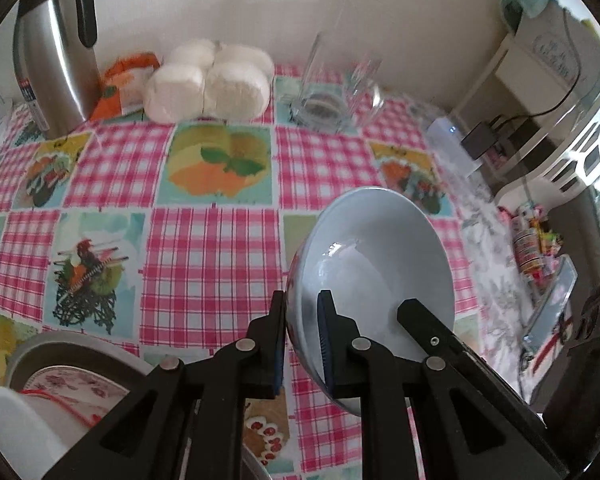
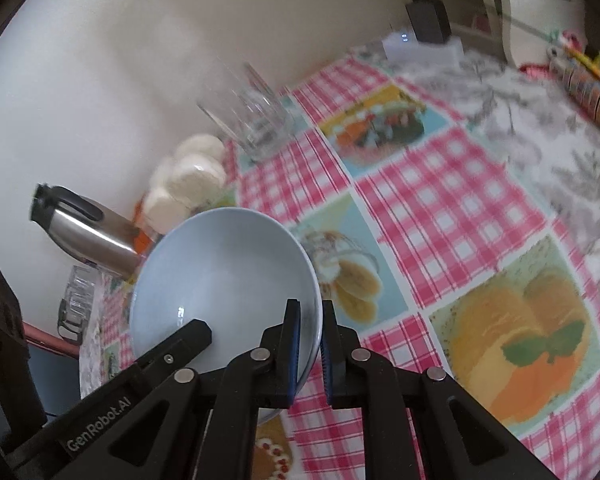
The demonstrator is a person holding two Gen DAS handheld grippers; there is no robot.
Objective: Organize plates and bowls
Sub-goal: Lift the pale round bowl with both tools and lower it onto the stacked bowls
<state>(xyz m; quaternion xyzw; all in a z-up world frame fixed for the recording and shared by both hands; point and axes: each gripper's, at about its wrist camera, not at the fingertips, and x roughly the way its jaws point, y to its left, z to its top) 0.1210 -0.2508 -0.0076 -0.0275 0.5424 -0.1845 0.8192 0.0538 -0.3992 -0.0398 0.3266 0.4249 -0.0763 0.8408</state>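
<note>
Checked tablecloth (image 1: 204, 264) lies below the pale blue bowl (image 1: 376, 264), tilted on edge, seemingly lifted clear. Left gripper (image 1: 302, 344) and right gripper (image 2: 310, 350) each pinch its rim from opposite sides.

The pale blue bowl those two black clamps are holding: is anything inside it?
The pale blue bowl looks empty, just glossy glaze. Each gripper hides a small patch at the rim.
</note>
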